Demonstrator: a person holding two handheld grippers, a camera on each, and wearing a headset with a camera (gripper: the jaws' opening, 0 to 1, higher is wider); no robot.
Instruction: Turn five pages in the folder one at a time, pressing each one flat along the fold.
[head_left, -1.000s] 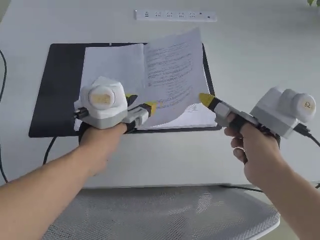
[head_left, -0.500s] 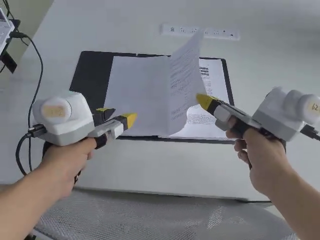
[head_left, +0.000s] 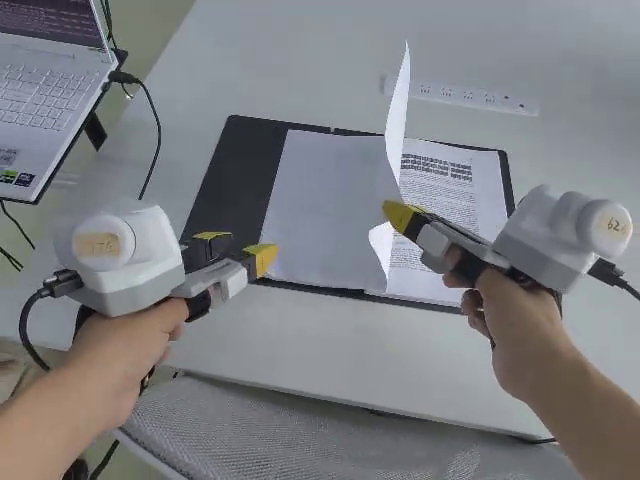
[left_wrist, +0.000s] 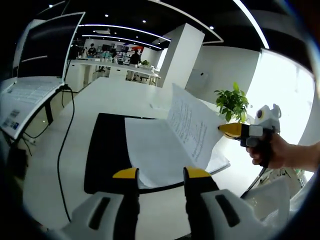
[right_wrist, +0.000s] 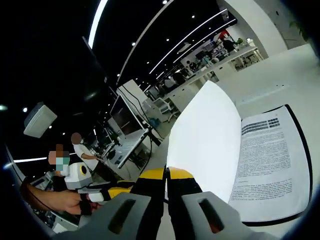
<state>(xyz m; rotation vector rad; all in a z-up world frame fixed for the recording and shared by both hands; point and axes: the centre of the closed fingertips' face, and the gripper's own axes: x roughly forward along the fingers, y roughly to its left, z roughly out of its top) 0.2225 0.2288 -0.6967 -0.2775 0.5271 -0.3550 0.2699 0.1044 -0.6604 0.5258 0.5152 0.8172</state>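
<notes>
A: Where's the folder (head_left: 235, 180)?
B: Open flat, mid-table (head_left: 300, 60), black cover. One page (head_left: 397, 110) stands nearly upright over the fold, printed side facing left, blank side right.
A: What's holding it up?
B: Right tongs (head_left: 400, 215). Jaws pinched together on the page's near lower edge. In the right gripper view the sheet rises straight from betw. the yellow tips.
A: And the left tongs (head_left: 237, 248)?
B: Jaws apart, nothing in them. They hover above the table just in front of the folder's near edge, left of the fold, pointing twd. the raised page. Not touching paper.
A: What's under the page?
B: Printed sheet (head_left: 455, 200) lying flat on the right half, blank sheet (head_left: 320, 200) flat on the left.
A: Anything else on the table?
B: Laptop (head_left: 40, 80) at far left w/ a black cable (head_left: 152, 120) beside it, and a power strip (head_left: 470, 97) beyond the folder.
</notes>
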